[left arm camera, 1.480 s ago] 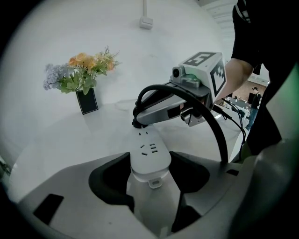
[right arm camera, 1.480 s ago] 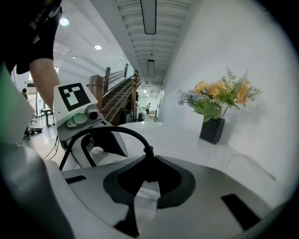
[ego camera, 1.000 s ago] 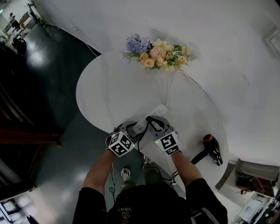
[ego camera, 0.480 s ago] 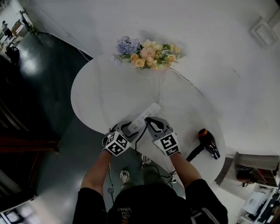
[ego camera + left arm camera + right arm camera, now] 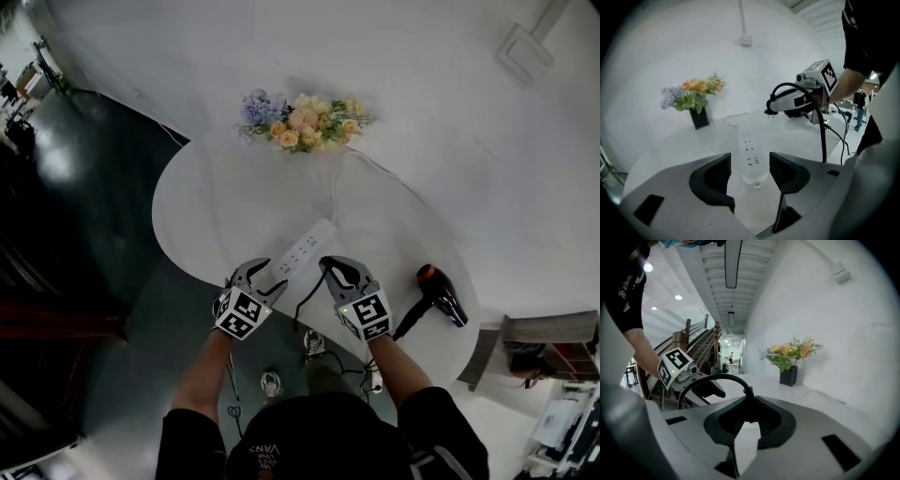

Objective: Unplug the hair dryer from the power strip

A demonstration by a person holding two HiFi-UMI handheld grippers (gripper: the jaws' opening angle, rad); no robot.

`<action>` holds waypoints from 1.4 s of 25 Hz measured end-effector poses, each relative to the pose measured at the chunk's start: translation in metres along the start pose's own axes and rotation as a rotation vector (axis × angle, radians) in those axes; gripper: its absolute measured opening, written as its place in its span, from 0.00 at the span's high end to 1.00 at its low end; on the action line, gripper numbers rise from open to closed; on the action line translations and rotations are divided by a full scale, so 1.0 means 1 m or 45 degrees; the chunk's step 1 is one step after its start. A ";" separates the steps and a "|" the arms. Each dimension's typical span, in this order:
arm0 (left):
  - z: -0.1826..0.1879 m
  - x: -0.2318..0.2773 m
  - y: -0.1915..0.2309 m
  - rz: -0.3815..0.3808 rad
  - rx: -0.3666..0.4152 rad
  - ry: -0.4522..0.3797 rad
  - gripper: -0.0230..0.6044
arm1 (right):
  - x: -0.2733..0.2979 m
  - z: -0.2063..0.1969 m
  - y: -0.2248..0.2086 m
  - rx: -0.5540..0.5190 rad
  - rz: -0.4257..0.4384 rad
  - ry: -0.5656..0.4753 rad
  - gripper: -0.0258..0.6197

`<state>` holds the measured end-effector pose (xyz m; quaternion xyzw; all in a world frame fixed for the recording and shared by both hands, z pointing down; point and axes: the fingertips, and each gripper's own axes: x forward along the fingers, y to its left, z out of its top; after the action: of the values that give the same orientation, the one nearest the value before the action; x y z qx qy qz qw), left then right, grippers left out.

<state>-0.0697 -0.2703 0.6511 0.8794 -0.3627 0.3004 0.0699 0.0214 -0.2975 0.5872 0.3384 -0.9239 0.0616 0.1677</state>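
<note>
Nearest, the left tool (image 5: 750, 171) is spread either side of the power strip's (image 5: 751, 159) near end. The strip's long axis runs straight away across the surface (image 5: 216, 197). Just right, the right tool (image 5: 749, 416) pinches the black plug (image 5: 772, 108), held clear above the strip. The hair dryer (image 5: 441, 295) lies farther right.

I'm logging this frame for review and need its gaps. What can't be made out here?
The plug: its body, right gripper view, is buried between the right tool's shut pads.
The hair dryer: its switch setting, head view, is too small.
The black cable: its middle stretch, head view, drops past the table edge under the right arm.
</note>
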 end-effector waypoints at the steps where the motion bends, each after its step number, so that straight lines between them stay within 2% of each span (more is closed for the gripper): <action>1: 0.006 -0.006 0.001 0.029 -0.008 -0.036 0.53 | -0.005 0.001 0.001 0.010 -0.014 -0.005 0.85; 4: 0.022 -0.027 0.002 0.120 -0.033 -0.149 0.62 | -0.019 0.004 0.007 0.044 -0.057 -0.023 0.85; 7: 0.031 -0.051 0.004 0.212 -0.085 -0.231 0.83 | -0.036 0.008 0.012 0.074 -0.102 -0.045 0.85; 10: 0.040 -0.078 0.003 0.274 -0.153 -0.296 0.90 | -0.056 0.015 0.017 0.102 -0.154 -0.073 0.85; 13: 0.050 -0.111 0.001 0.321 -0.230 -0.367 0.92 | -0.078 0.022 0.023 0.132 -0.207 -0.107 0.85; 16: 0.058 -0.139 -0.007 0.340 -0.264 -0.425 0.93 | -0.099 0.028 0.028 0.150 -0.259 -0.139 0.85; 23: 0.072 -0.195 -0.031 0.345 -0.286 -0.528 0.93 | -0.146 0.041 0.046 0.188 -0.372 -0.197 0.85; 29: 0.082 -0.237 -0.052 0.337 -0.278 -0.598 0.93 | -0.179 0.049 0.068 0.210 -0.423 -0.241 0.85; 35: 0.076 -0.271 -0.071 0.382 -0.262 -0.648 0.93 | -0.208 0.050 0.096 0.230 -0.446 -0.259 0.85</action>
<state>-0.1360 -0.0833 0.4390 0.8513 -0.5228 0.0393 0.0203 0.0946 -0.1097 0.4677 0.5120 -0.8538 0.0795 0.0506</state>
